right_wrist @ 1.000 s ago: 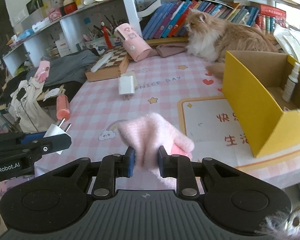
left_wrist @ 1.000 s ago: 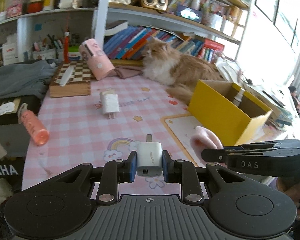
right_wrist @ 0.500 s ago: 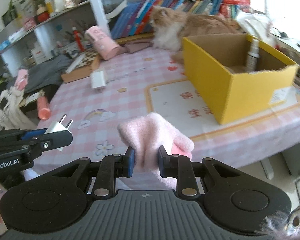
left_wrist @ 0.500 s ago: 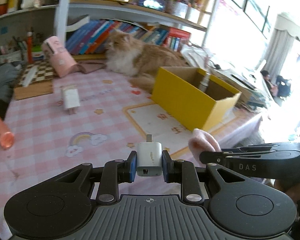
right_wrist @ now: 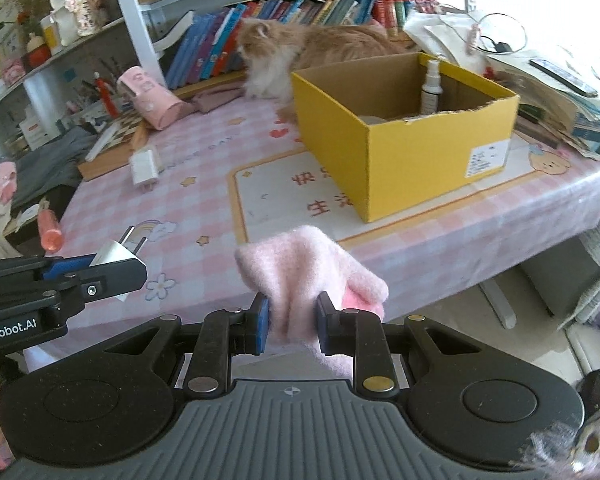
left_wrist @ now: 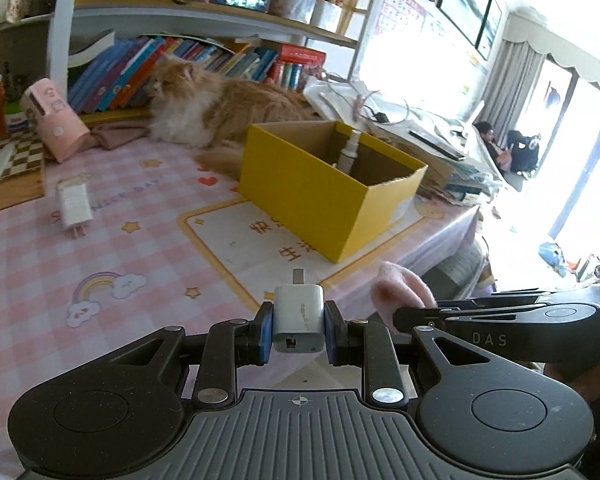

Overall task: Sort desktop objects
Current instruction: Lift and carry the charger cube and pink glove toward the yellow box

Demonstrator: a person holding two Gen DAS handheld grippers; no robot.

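My left gripper [left_wrist: 299, 330] is clamped tight on a small white charger plug [left_wrist: 299, 318] — blue pads press both its sides, prongs pointing fwd, USB port facing back at the cam. From the right wrist view the same plug [right_wrist: 118, 254] shows at the tip of my left gripper [right_wrist: 100, 270], two metal prongs sticking up and to the right.

My right gripper [right_wrist: 289, 322] is closed on a fuzzy pink sock [right_wrist: 304, 276]; the fabric is bunched btwn the pads and bulges out above and to the right of them. In the left view the sock [left_wrist: 400, 290] pokes out above the right gripper's fingers, just right of my plug.

Both grippers hang over the near edge of the table [right_wrist: 204, 208], which has a pink checked cloth w/ a rainbow and stars. The yellow box [right_wrist: 404, 160] sits open-topped on a white mat w/ orange border, ahead and to the right. Inside it a small white spray bottle [right_wrist: 432, 88] stands upright against the far wall.

Other stuff on the table: a second white charger [left_wrist: 74, 208] lying flat, prongs toward me, well left of the box; a pink case [left_wrist: 54, 120] tipped over near the chessboard [left_wrist: 8, 168]; an orange tube [right_wrist: 50, 230] by the left edge. A fluffy orange-white cat [left_wrist: 220, 108] lies behind the box — in front of the bookshelf.
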